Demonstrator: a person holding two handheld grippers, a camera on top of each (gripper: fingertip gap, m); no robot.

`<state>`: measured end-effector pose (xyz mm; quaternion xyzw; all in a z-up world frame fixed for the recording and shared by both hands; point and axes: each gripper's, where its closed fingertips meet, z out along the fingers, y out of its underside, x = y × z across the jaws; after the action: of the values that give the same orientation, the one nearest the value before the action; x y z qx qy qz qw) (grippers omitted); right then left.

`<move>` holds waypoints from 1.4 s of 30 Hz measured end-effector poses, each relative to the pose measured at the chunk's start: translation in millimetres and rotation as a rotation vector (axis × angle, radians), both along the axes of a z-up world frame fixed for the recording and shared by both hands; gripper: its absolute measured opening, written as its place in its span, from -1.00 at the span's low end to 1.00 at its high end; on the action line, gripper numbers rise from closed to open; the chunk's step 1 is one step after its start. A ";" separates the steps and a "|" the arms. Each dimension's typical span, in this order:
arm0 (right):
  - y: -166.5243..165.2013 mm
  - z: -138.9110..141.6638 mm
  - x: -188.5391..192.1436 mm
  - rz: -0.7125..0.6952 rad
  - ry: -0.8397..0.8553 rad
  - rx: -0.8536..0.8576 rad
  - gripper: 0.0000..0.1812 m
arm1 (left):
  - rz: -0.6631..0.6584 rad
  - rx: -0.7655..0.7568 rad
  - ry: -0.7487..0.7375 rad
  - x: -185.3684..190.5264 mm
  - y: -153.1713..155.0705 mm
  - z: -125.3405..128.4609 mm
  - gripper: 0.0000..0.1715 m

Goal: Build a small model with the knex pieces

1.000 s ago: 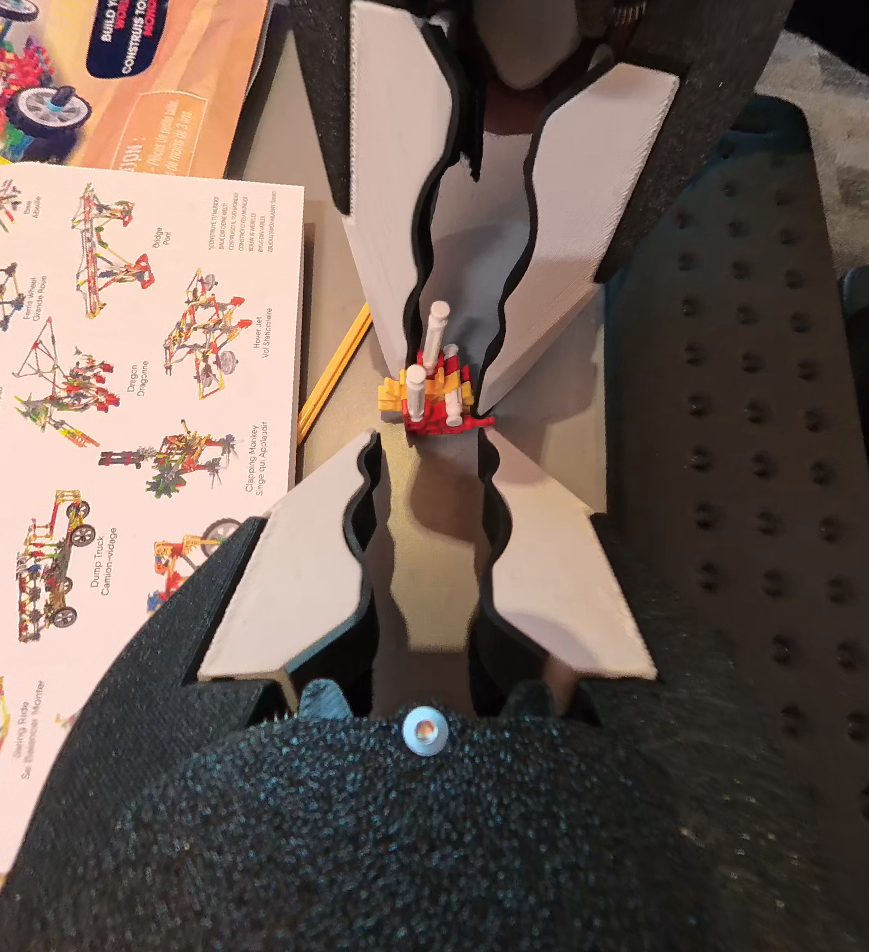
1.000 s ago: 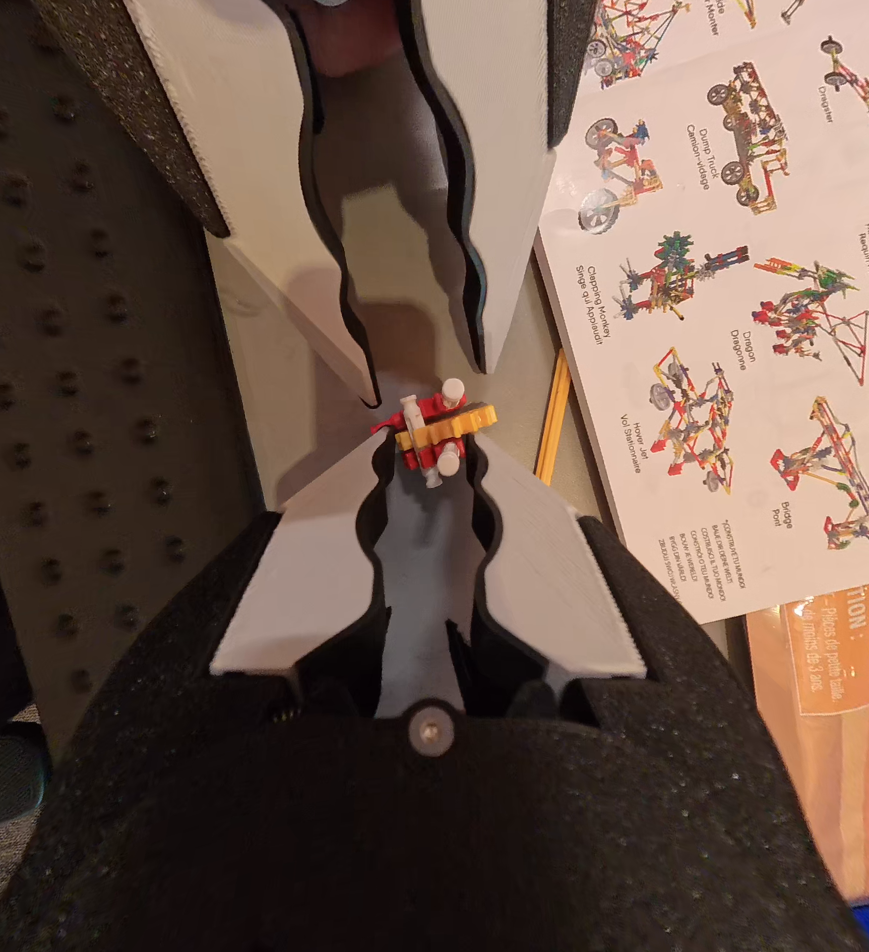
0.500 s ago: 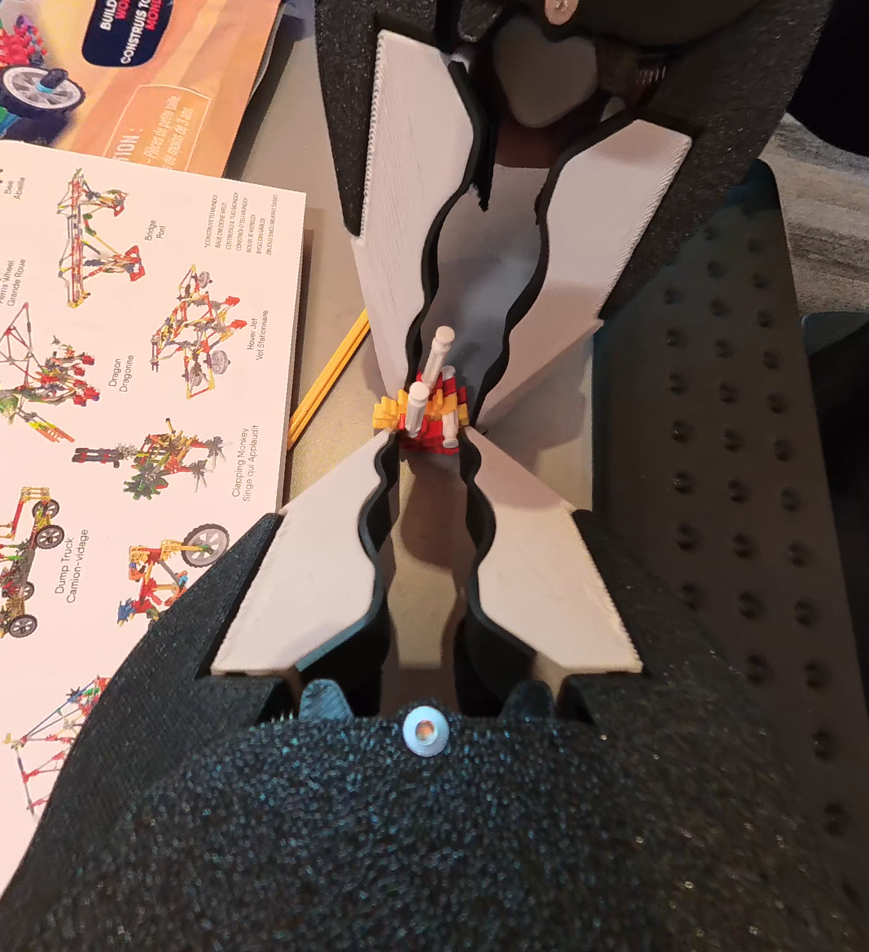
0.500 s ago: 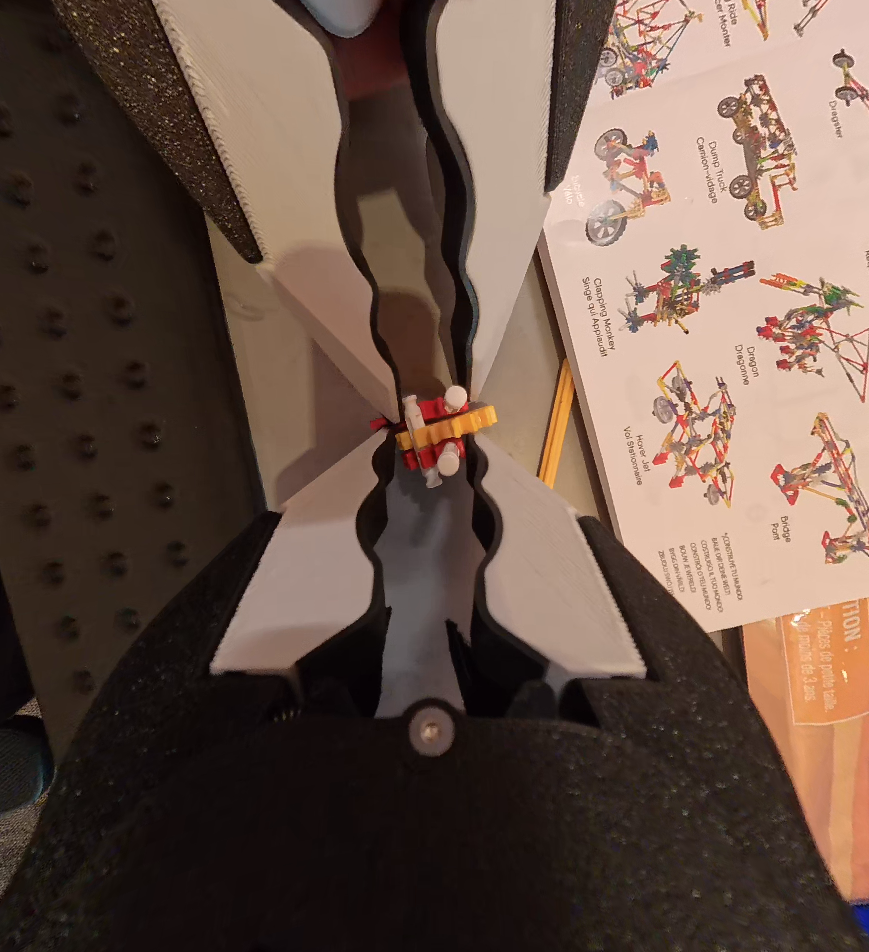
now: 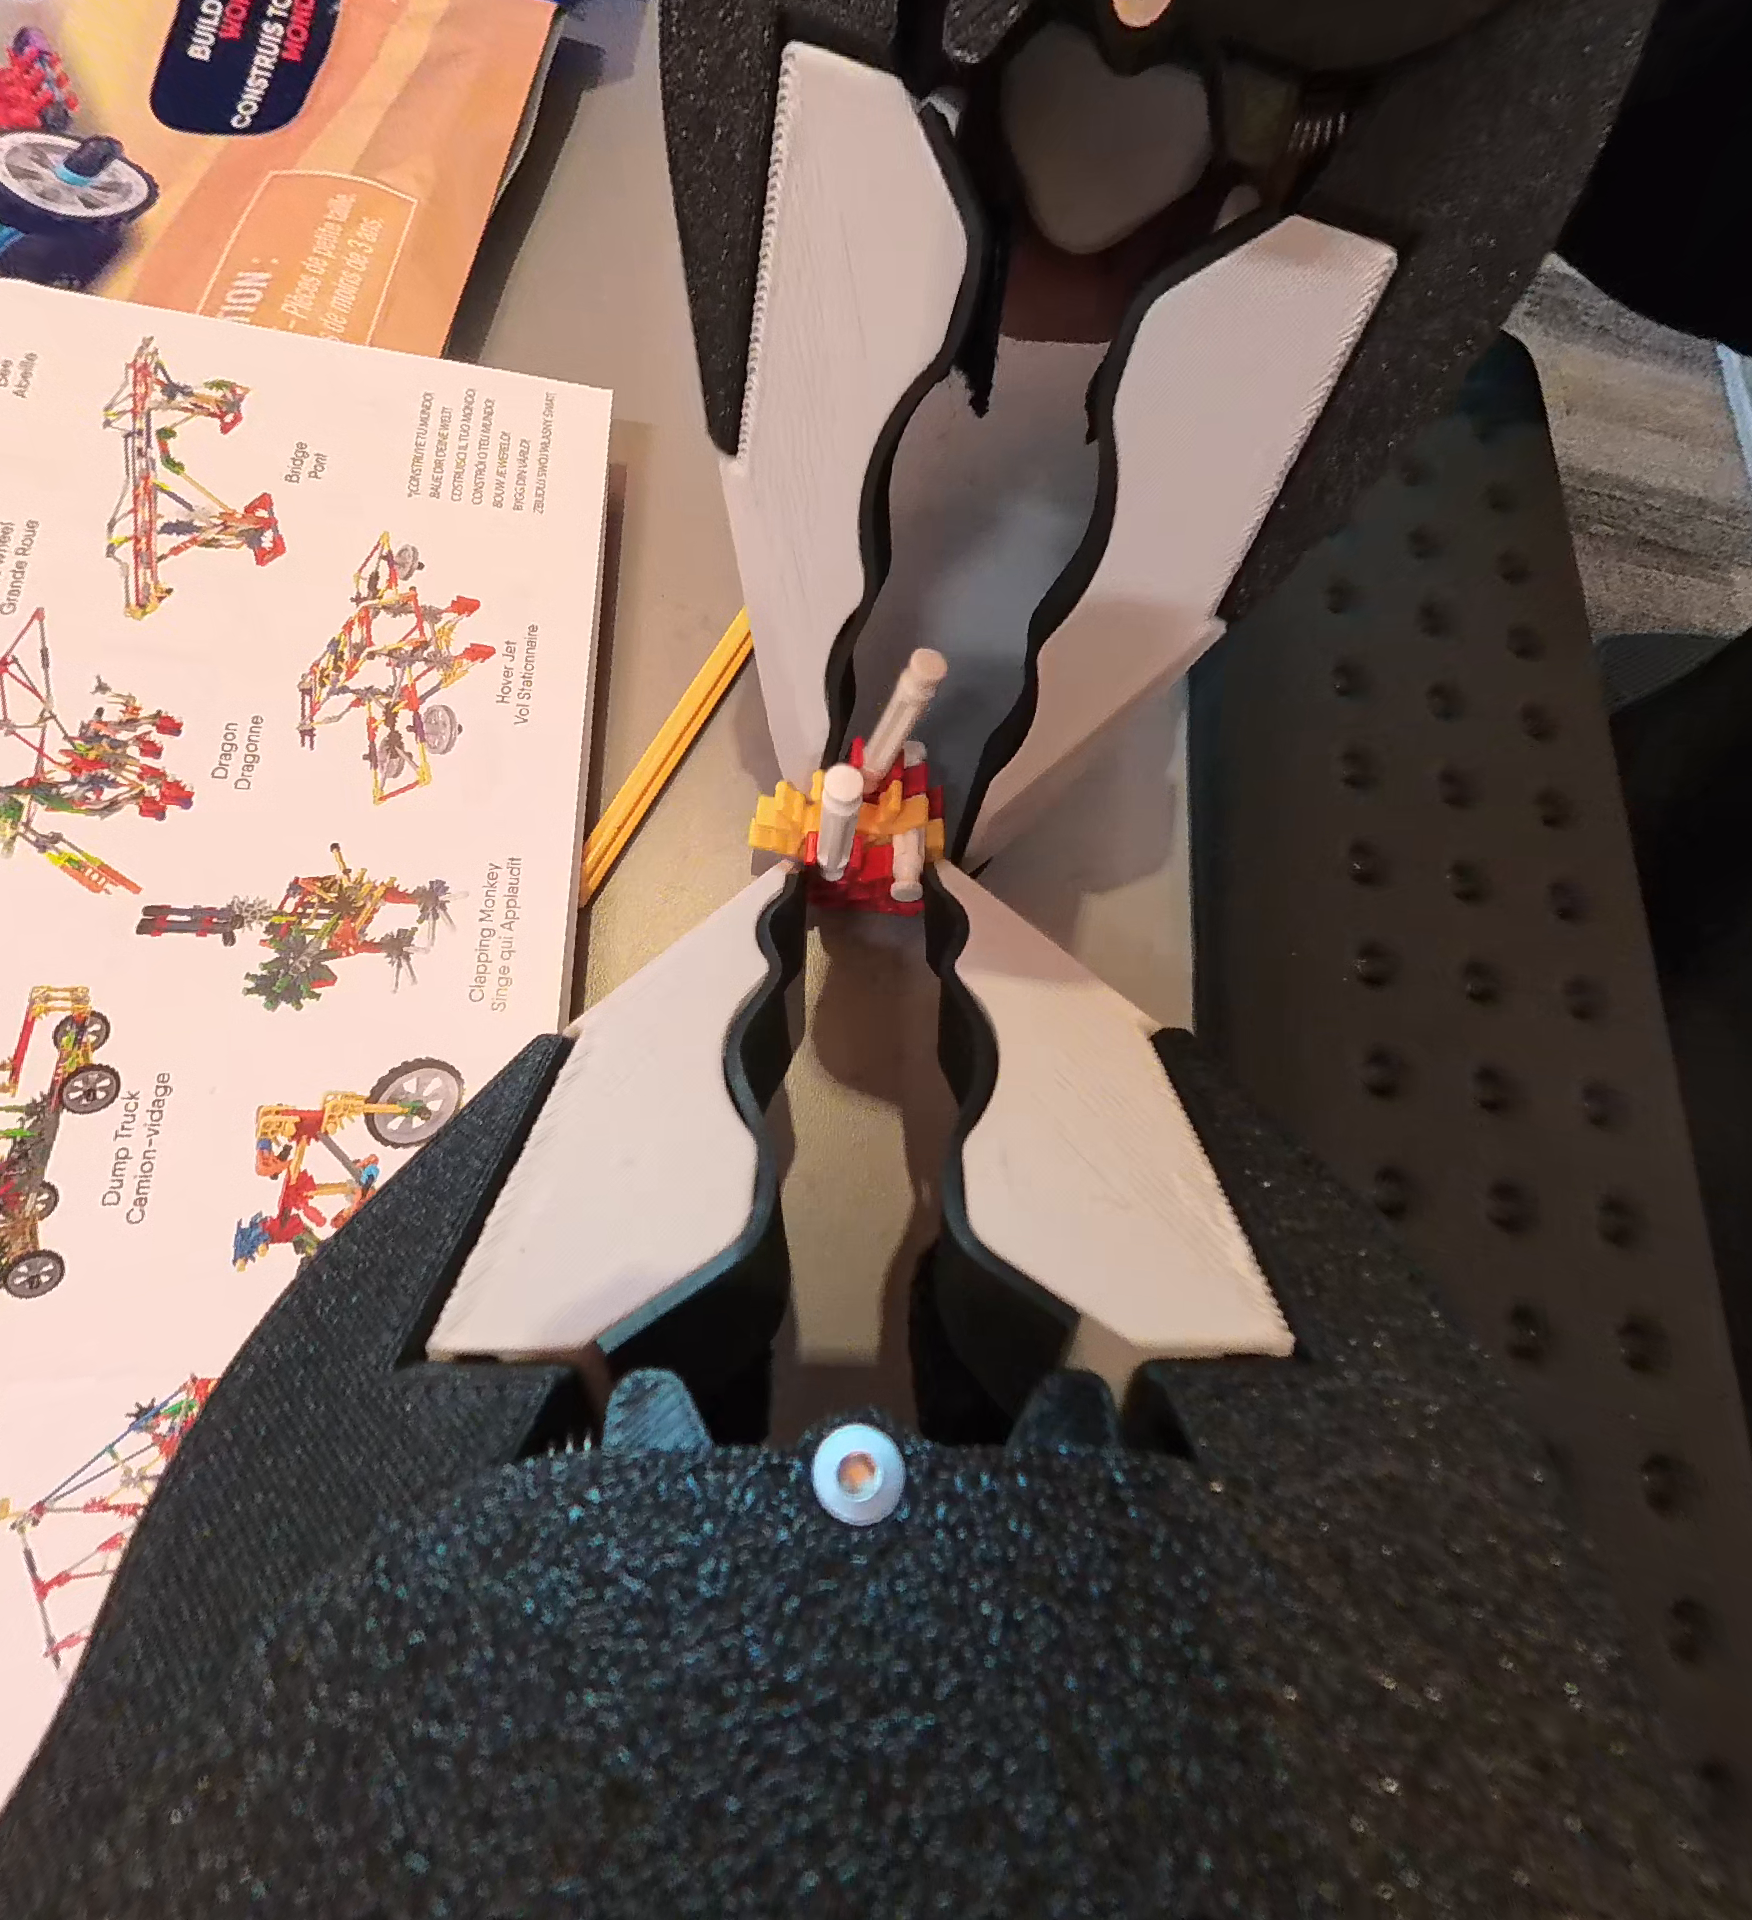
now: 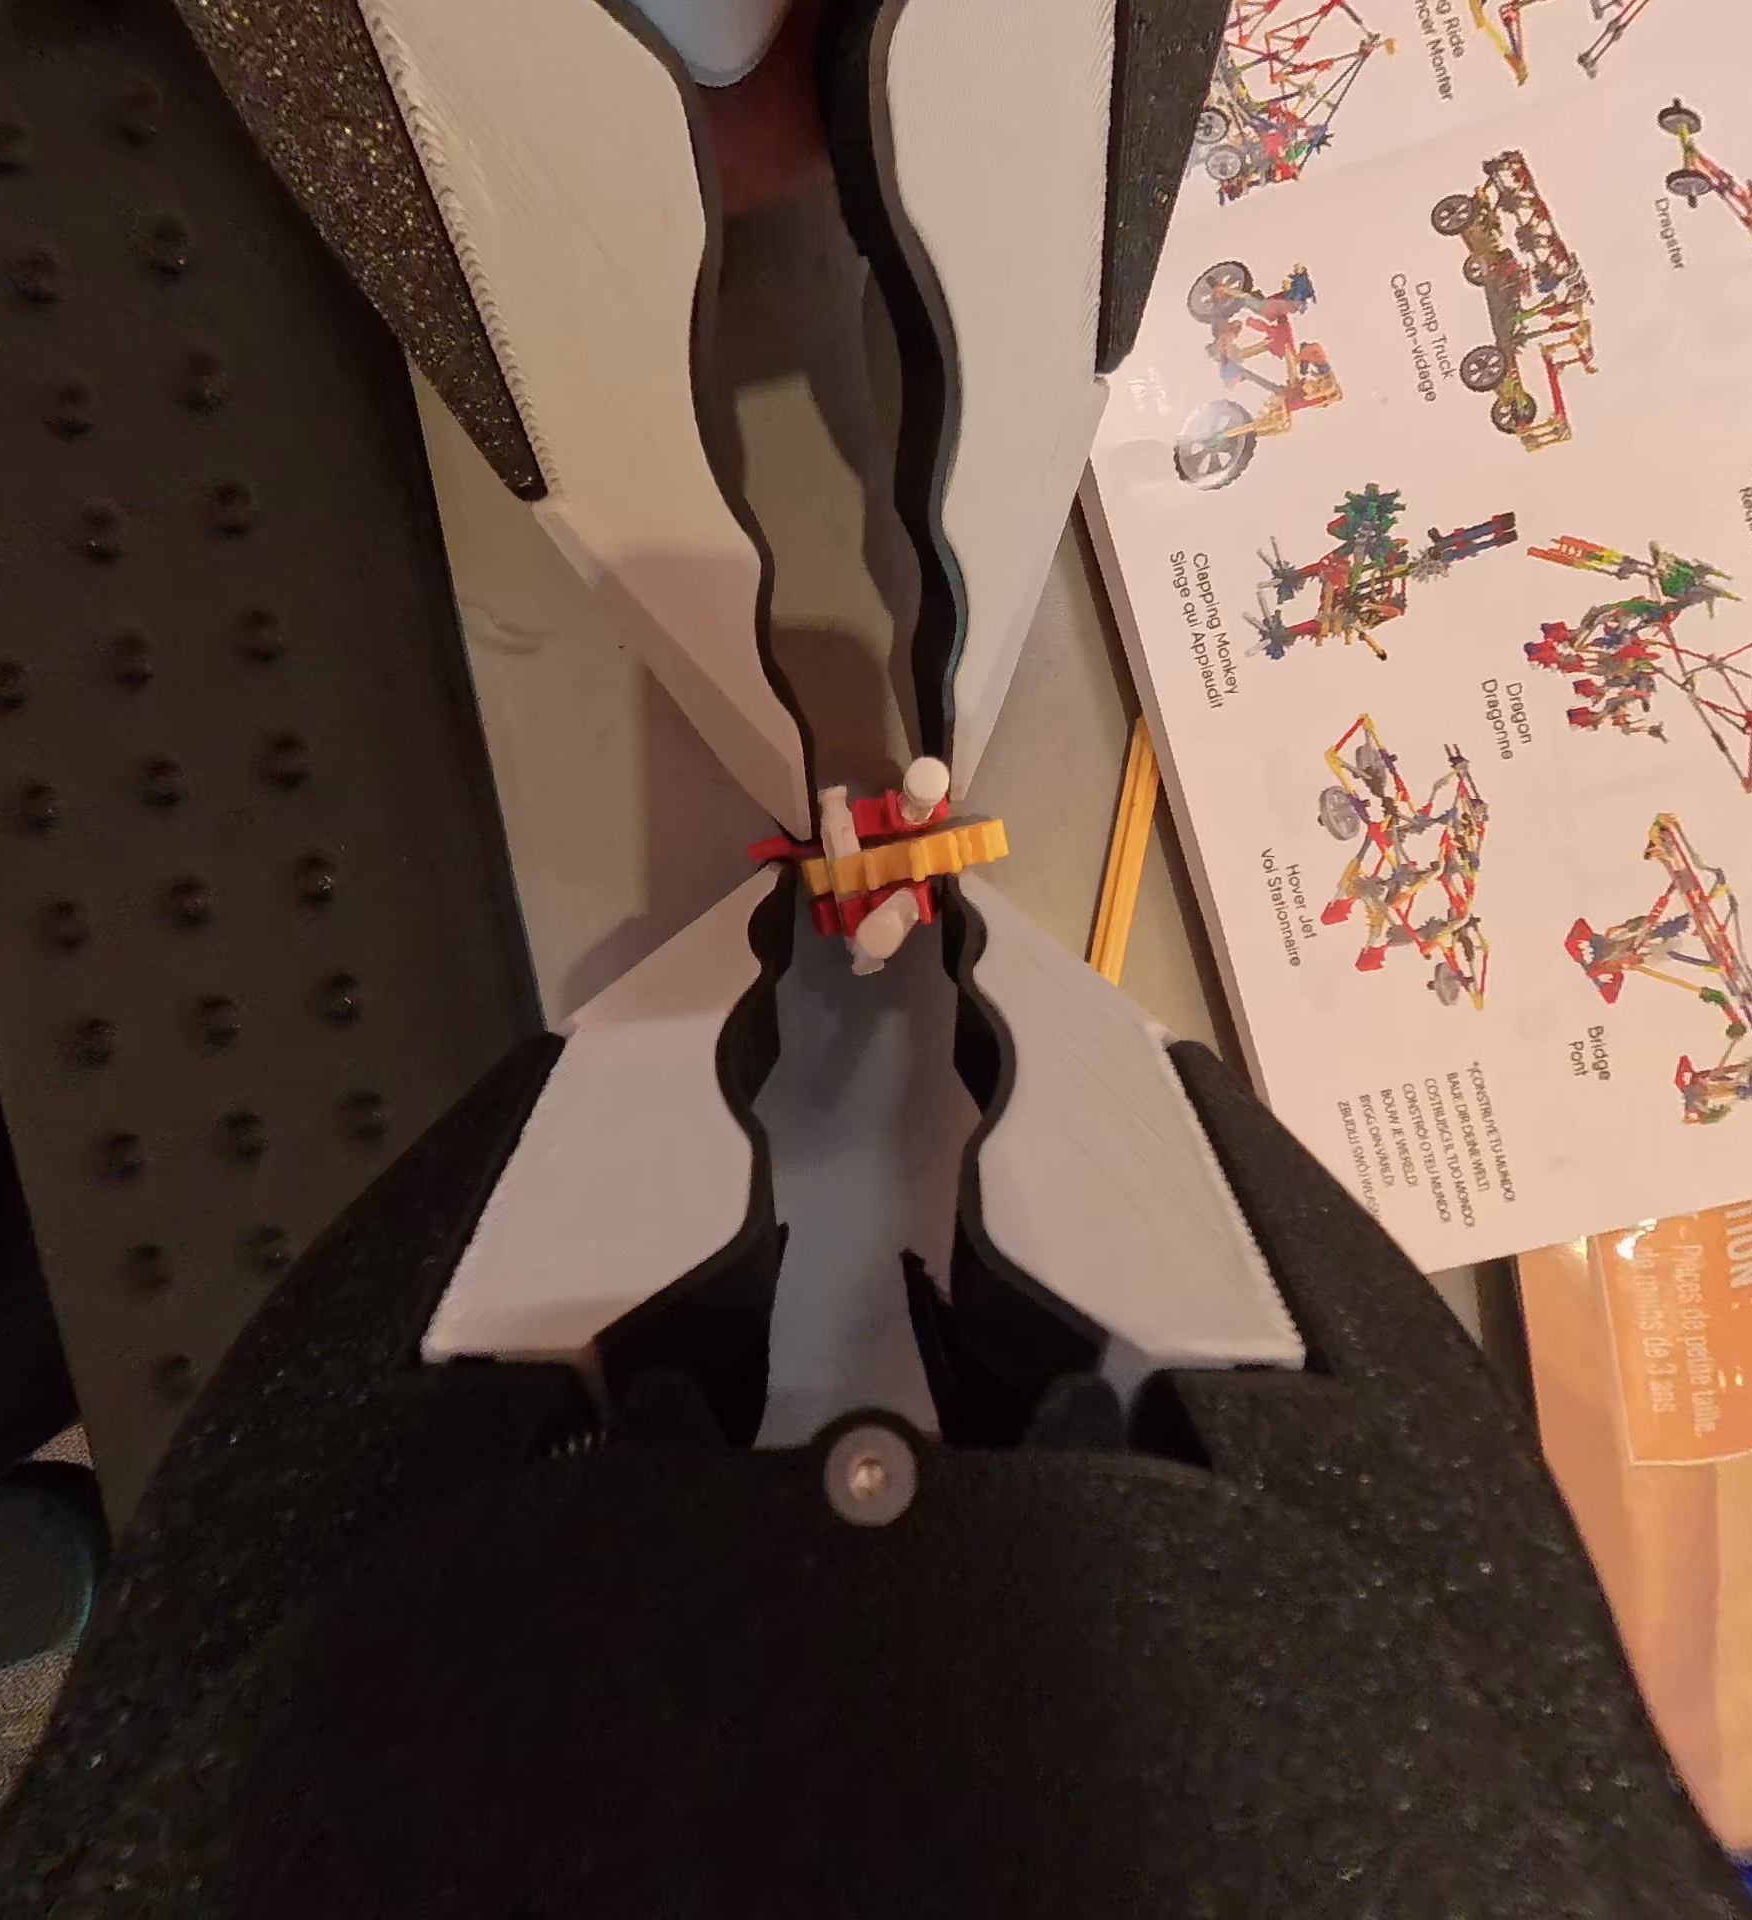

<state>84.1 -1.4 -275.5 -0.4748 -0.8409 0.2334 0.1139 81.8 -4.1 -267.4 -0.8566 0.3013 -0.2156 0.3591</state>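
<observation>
A dark perforated mat (image 5: 1474, 935) flanks the grey table (image 5: 623, 343). The white instruction sheet (image 5: 228, 727) overlaps an orange box (image 6: 1682, 1455); only the right wrist view shows its blue corner. The left gripper (image 5: 867, 894) and right gripper (image 6: 867, 914) both clamp the small red-and-yellow toy assembly (image 5: 856, 831), held between them beside a yellow rod (image 5: 669, 748).

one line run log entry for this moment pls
left gripper: shut on toy assembly | right gripper: shut on toy assembly | nearby: instruction sheet, yellow rod
</observation>
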 end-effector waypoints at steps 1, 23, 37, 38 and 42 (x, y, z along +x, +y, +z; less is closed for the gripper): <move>-0.1 0.4 0.6 0.001 0.003 -0.005 -0.69 | -0.001 0.000 0.000 0.1 0.1 0.0 -0.78; 5.3 7.4 2.0 0.017 0.020 -0.036 -0.71 | -0.014 -0.007 -0.007 0.8 1.5 -0.5 -0.78; 3.9 4.4 2.5 0.039 -0.067 -0.133 -0.72 | -0.029 0.000 0.011 2.1 2.8 -1.2 -0.78; 4.0 4.2 2.4 0.042 -0.073 -0.138 -0.72 | -0.029 0.000 0.012 2.1 2.9 -1.3 -0.78; 5.0 4.4 2.4 0.053 -0.087 -0.139 -0.70 | -0.028 0.001 0.012 2.1 3.2 -1.3 -0.78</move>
<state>86.5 3.6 -271.1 -0.4689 -0.8391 0.2733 0.0379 83.9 -0.8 -268.7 -0.8533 0.3156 -0.2154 0.3547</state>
